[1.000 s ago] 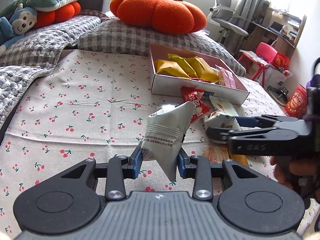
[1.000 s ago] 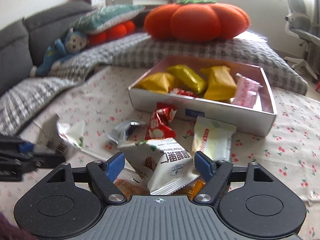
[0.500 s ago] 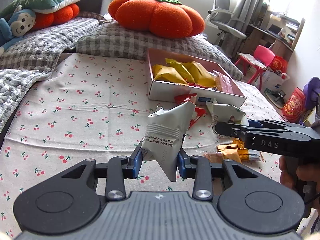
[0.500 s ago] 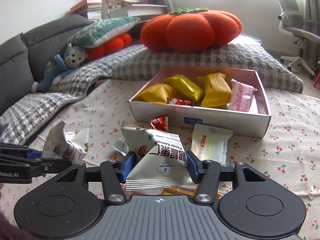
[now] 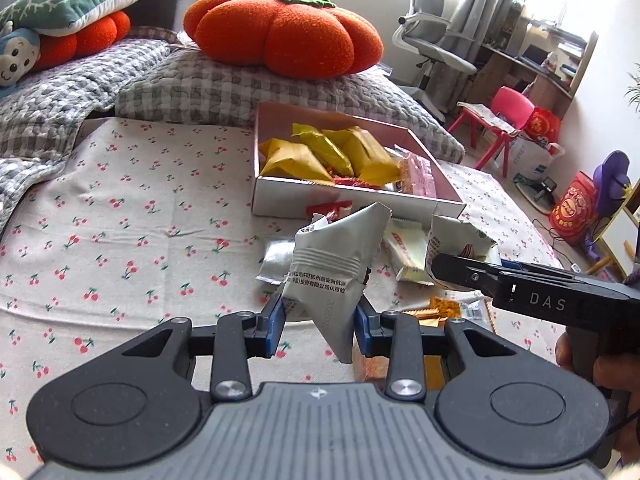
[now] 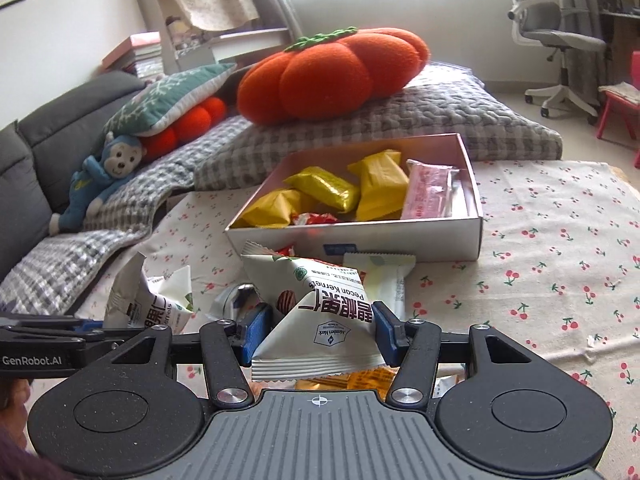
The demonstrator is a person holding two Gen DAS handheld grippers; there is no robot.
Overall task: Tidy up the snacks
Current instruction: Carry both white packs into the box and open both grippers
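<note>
Both packets need carrying over the near wall of the white box and dropping in the bare right part, clear of the yellow packs. Left gripper pinches a grey packet; right gripper clamps a pecan packet. Both angle downward, box just beyond.

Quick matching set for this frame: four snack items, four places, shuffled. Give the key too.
Items:
1. grey packet
2. pecan kernel packet
3. pink packet
4. orange wafer packet

Places:
A. inside the box
B. between the right gripper fingers
C. lying on the cherry-print cloth
D. between the left gripper fingers

Pairs: 1-D, 2-B, 3-A, 4-C
</note>
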